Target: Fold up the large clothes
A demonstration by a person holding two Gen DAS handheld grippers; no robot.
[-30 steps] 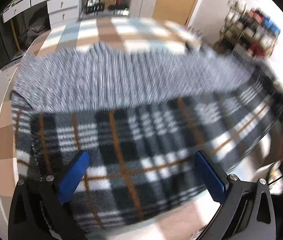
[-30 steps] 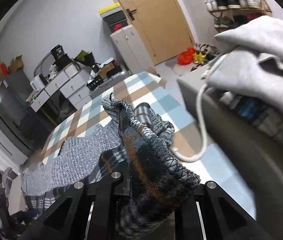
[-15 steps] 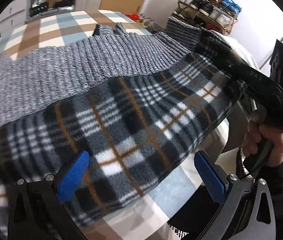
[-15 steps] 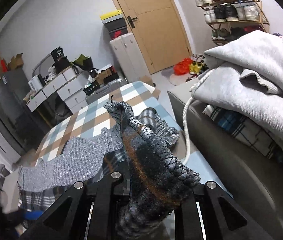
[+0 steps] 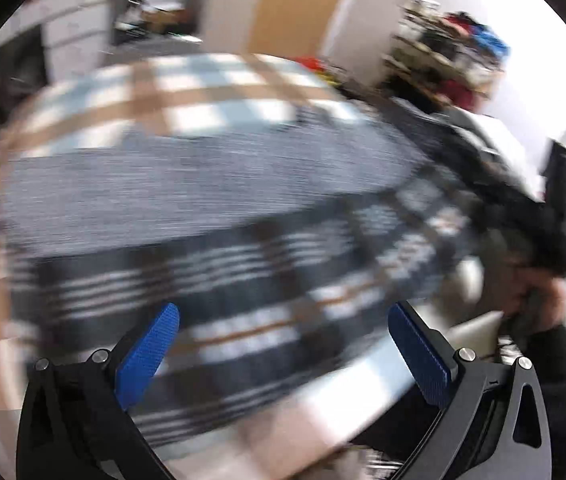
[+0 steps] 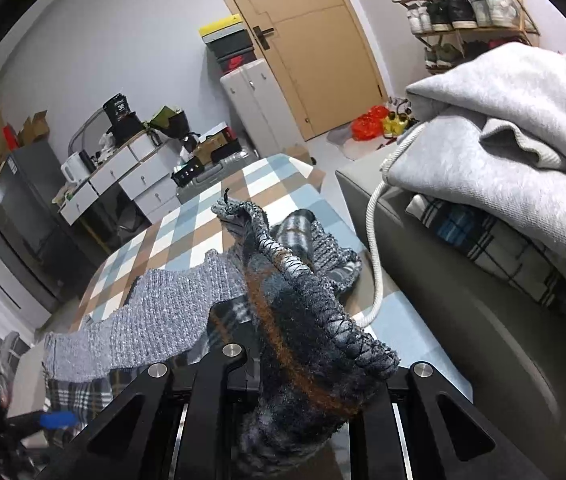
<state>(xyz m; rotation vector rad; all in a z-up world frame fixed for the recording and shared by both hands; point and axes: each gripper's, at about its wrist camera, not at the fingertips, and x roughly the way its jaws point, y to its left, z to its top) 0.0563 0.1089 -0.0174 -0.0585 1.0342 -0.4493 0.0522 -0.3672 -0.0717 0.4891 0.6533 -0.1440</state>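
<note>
**Plaid garment pinched at one end, spread across checked surface**

A wide surface covered in a blue, tan and white checked cloth is seen in both wrist views, and the large plaid fleece garment is laid across it. The garment is dark grey and white with thin orange lines, and a band of grey ribbed knit is shown along its far side. The left wrist view is heavily blurred, so fine detail of the fabric there cannot be made out.

To the right of the surface, a grey upholstered seat is loaded with a pale grey hoodie, from which a white drawstring hangs down toward the checked cloth. A folded blue-plaid item is tucked under the hoodie.

The right gripper is pressed together on a bunched, stitched edge of the plaid garment, which is raised above the surface. The left gripper is held with its blue pads spread wide over the near part of the garment; nothing is caught between them. The person's right hand is visible at the right edge of the left wrist view.
</note>
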